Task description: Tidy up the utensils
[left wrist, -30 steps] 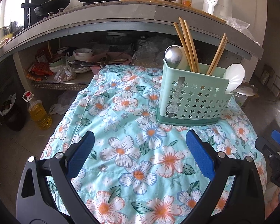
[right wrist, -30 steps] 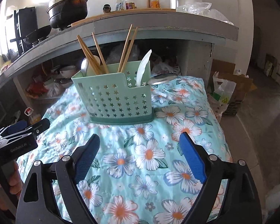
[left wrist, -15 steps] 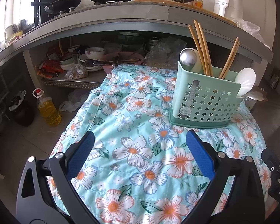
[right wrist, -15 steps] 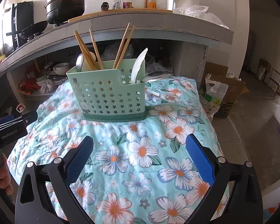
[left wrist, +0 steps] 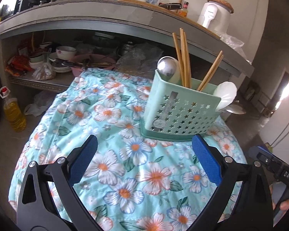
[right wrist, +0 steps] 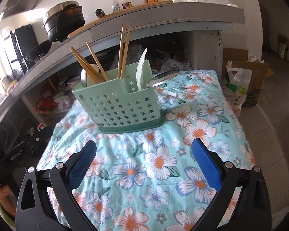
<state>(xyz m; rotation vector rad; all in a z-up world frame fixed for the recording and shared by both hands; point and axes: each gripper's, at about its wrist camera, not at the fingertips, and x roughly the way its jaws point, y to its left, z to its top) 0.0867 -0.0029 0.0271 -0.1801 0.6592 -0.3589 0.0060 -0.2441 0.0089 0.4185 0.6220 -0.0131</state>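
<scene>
A mint-green utensil caddy (left wrist: 181,107) (right wrist: 119,105) with star holes stands on a flowered blue cloth (left wrist: 113,154) (right wrist: 192,134). Wooden chopsticks (left wrist: 183,57) (right wrist: 123,52), a metal spoon (left wrist: 166,66) and a white spoon (left wrist: 226,94) (right wrist: 141,69) stick up out of it. Another metal spoon (right wrist: 163,78) juts over the caddy's right rim. My left gripper (left wrist: 143,159) stands open in front of the caddy with nothing between its blue pads. My right gripper (right wrist: 143,161) is open too, with nothing in it, and shows at the lower right edge of the left wrist view.
Behind the cloth runs a grey counter (left wrist: 106,17) (right wrist: 163,13) with pots, bottles and a white appliance (left wrist: 215,15). The shelf under it holds bowls and bags (left wrist: 48,61). An oil bottle (left wrist: 13,111) stands on the floor at left, cardboard boxes and bags (right wrist: 244,84) at right.
Both views have swung and tilted, and the caddy sits further right in the left wrist view. The right jaws stand a little wider than a second ago. Nothing on the cloth has moved.
</scene>
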